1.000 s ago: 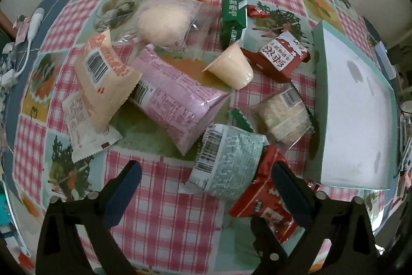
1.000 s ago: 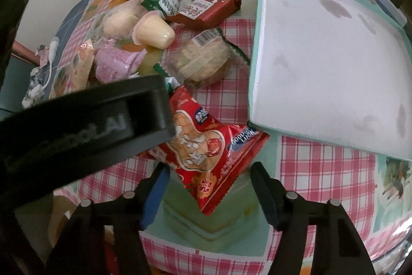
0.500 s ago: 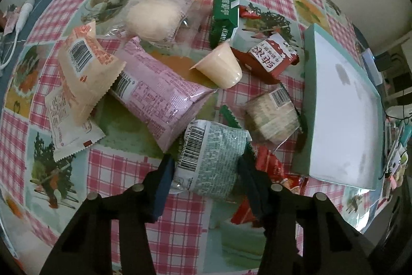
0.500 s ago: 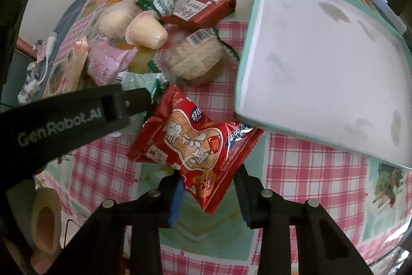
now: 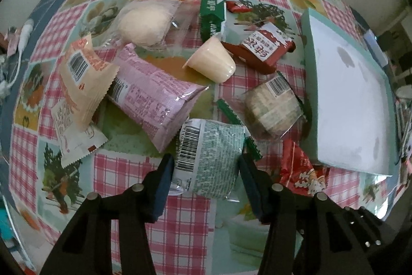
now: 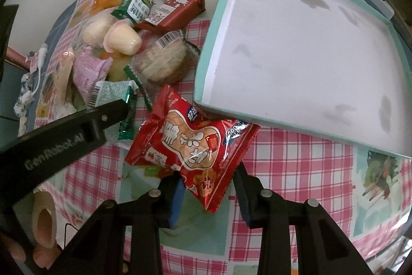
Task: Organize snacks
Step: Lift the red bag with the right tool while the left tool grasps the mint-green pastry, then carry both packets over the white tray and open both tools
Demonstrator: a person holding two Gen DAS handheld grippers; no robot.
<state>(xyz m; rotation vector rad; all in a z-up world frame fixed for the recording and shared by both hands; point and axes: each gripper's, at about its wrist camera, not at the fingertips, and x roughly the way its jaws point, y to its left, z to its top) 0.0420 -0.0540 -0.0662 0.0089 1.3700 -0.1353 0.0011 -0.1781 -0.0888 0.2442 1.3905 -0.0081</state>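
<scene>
My left gripper is shut on the pale green snack packet, both pads against its sides; the packet also shows in the right wrist view. My right gripper is shut on the red snack bag, which is lifted off the cloth, its far corner tucked under the near edge of the teal box lid. The red bag shows in the left wrist view beside the lid. The lid's white inside holds nothing.
Other snacks lie on the checked tablecloth: a pink packet, a peach packet, a jelly cup, a clear-wrapped cake, a brown-red bar, a green carton, buns at the back.
Both grippers closed from open onto their packets: the left on the pale green packet, the right on the red bag. The red bag has risen and shifted toward the lid.
</scene>
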